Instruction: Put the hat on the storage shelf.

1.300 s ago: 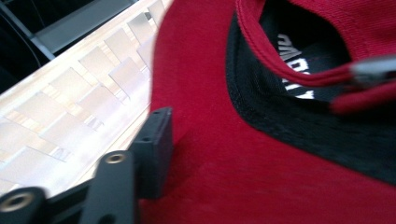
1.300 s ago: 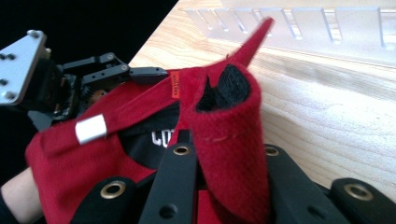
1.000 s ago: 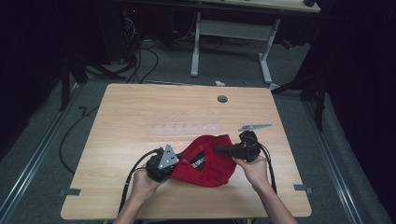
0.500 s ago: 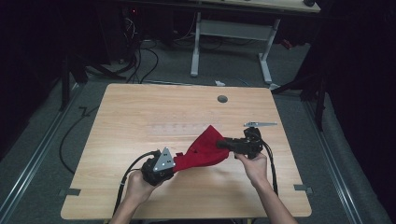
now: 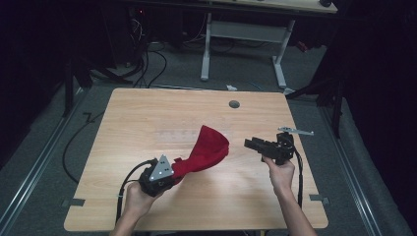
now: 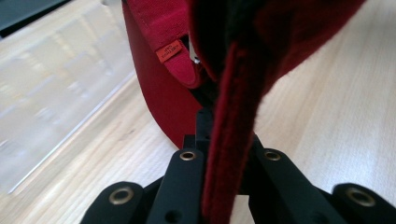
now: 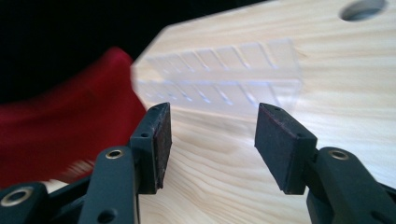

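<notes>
High view: one wooden tabletop (image 5: 147, 123), one red cloth (image 5: 206, 150), two claws and one clear plastic tray (image 5: 179, 135) with a row of small compartments lying flat near the tabletop's middle. A single round dark hole (image 5: 234, 104) sits in the wood toward the far edge.

The red cloth is a soft, thick fabric, deep red, with a folded hem. It is lifted off the wood at its near left end and rises in a rounded, pouch-like sweep toward the far right, its upper lobe just right of the tray. In the left gripper view a small orange-red label (image 6: 169, 51) with tiny unreadable print is sewn beside the hem, and one edge of the fabric runs straight down between the black jaws.

The left claw (image 5: 169, 172), held in the person's left hand (image 5: 135, 199) at the near left of the tabletop, is pinching that near end of the cloth; a grey three-cornered plate rides on top of it and a black cable loops off to the left. The right claw (image 5: 251, 143), held in the right hand (image 5: 279, 172) at the near right, points left toward the cloth with its jaws spread and nothing between them, apart from the fabric. In the right gripper view the tray (image 7: 219, 74) lies beyond the spread pads (image 7: 161, 144), with the cloth (image 7: 60, 116) blurred to their left.

On the floor beyond the far edge stand the legs of another desk (image 5: 246, 44) and loose cables.
</notes>
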`<action>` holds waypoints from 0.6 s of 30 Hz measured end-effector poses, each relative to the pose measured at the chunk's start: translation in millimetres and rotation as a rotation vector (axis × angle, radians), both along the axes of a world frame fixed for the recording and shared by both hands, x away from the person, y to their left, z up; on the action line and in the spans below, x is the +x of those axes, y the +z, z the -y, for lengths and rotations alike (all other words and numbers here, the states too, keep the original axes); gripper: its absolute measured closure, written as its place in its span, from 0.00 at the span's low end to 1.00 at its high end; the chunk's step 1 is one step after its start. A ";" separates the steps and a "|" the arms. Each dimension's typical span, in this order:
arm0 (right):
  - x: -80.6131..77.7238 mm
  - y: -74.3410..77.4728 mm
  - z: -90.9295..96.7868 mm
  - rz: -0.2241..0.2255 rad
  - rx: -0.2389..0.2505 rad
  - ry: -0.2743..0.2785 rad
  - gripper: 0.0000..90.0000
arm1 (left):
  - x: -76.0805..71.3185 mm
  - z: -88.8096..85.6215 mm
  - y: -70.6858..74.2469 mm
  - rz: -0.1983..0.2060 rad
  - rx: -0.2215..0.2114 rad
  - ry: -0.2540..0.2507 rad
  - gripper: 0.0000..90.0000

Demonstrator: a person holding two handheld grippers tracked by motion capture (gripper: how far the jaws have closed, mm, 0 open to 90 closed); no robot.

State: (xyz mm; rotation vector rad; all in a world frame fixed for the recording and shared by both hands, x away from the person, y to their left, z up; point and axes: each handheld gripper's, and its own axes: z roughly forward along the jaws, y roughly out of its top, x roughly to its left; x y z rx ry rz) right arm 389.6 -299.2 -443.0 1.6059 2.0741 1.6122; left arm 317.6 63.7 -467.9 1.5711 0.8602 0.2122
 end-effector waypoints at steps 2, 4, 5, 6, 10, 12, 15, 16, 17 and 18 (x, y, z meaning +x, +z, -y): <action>-0.5 -8.0 -1.3 -0.010 -0.057 -0.003 0.51 | 3.2 -7.0 4.8 -0.025 -0.069 0.021 0.95; -1.1 -16.8 -3.3 -0.005 -0.111 -0.012 0.52 | 4.1 -8.3 5.9 -0.032 -0.086 0.024 0.95; -1.1 -16.8 -3.3 -0.005 -0.111 -0.012 0.52 | 5.2 -9.3 6.6 -0.034 -0.091 0.030 0.95; -1.3 -21.7 -3.8 -0.003 -0.142 -0.022 0.52 | 6.7 -10.3 7.0 -0.037 -0.096 0.035 0.95; -0.9 -45.6 -5.0 -0.018 -0.247 -0.060 0.51 | 12.8 -14.0 9.2 -0.050 -0.120 0.068 0.95; -1.2 -55.8 -5.6 -0.011 -0.302 -0.078 0.50 | 15.5 -16.5 10.8 -0.054 -0.126 0.085 0.95; -2.1 -65.7 -6.8 -0.008 -0.351 -0.099 0.47 | 20.1 -20.7 14.8 -0.064 -0.160 0.121 0.95; -2.9 -70.6 -11.9 0.026 -0.465 -0.123 0.46 | 21.2 -21.9 15.6 -0.065 -0.162 0.125 0.95; -2.9 -70.6 -11.9 0.026 -0.465 -0.123 0.46 | 22.0 -22.6 16.6 -0.069 -0.171 0.130 0.95; -3.6 -74.3 -16.1 0.034 -0.521 -0.118 0.45 | 23.5 -23.9 18.0 -0.072 -0.181 0.135 0.95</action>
